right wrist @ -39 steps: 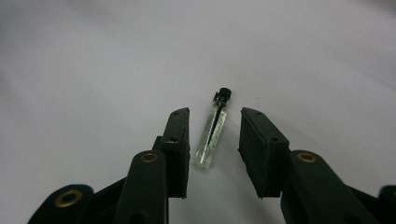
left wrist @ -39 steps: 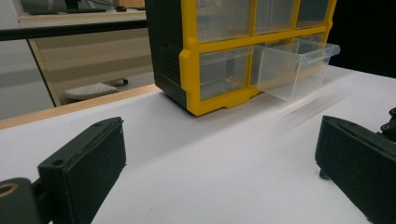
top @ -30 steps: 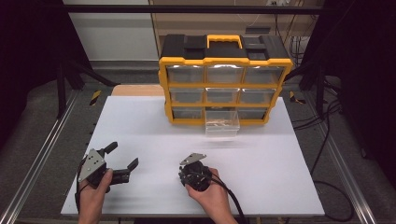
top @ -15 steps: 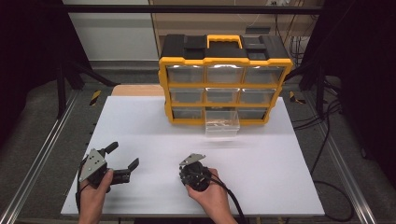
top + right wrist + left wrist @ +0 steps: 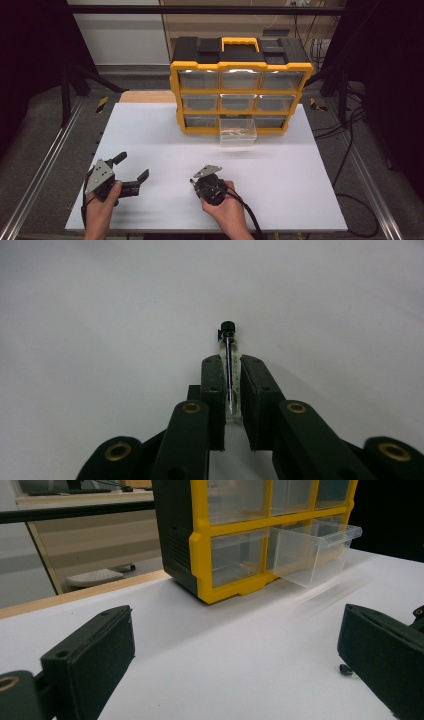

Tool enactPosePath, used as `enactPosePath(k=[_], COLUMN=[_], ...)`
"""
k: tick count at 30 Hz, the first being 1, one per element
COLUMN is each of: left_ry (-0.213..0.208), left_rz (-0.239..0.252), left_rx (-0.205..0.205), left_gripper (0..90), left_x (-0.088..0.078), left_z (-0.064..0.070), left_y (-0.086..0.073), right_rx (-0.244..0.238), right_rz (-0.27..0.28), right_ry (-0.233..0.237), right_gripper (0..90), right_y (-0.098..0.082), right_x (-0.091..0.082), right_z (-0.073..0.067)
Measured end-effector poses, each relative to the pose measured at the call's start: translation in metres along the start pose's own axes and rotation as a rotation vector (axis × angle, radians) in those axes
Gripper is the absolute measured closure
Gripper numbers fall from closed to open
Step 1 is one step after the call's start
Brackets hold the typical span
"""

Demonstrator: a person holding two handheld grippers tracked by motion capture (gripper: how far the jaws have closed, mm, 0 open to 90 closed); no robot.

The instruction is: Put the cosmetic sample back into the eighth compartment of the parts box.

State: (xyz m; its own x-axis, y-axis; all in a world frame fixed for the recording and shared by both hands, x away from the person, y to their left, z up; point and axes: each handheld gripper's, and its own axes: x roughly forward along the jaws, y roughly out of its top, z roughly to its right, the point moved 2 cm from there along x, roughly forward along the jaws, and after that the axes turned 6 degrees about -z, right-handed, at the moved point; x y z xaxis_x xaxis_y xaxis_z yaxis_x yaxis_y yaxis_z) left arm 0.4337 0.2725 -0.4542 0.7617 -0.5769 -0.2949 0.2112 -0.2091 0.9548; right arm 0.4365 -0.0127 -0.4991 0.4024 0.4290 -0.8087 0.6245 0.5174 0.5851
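The right gripper fingers, just closing, now clamp the long black-headed screw (head at twelve o'clock), ready to lift; left gripper fingers stand apart.

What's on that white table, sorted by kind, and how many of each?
Yellow-and-black drawer organizer: 1, its bottom middle clear drawer pulled out
Hand-held grippers: 2, left gripper and right gripper
Small black-capped glass vial: 1, between the right gripper's jaws
Total: 4
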Motion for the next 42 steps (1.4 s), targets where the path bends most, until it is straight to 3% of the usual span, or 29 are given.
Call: enactPosePath(k=[12,23,42], left_ry=[-0.002,-0.001,0.005], left_rz=[0.003,0.005,0.015], left_rx=[-0.001,-0.002,-0.005], left_gripper=[1.8,1.8,1.8], left_x=[-0.001,-0.001,-0.004], left_z=[0.0,0.001,0.0], left_y=[0.0,0.001,0.001], right_rx=[0.019,0.067,0.126], right_rz=[0.041,0.079,0.157], right_ry=[-0.014,-0.026,-0.086], right_gripper=[81.1,81.1,81.1], right_y=[-0.003,-0.006,-0.01], right_x=[-0.012,-0.029,-0.06], right_z=[0.013,0.034,0.068])
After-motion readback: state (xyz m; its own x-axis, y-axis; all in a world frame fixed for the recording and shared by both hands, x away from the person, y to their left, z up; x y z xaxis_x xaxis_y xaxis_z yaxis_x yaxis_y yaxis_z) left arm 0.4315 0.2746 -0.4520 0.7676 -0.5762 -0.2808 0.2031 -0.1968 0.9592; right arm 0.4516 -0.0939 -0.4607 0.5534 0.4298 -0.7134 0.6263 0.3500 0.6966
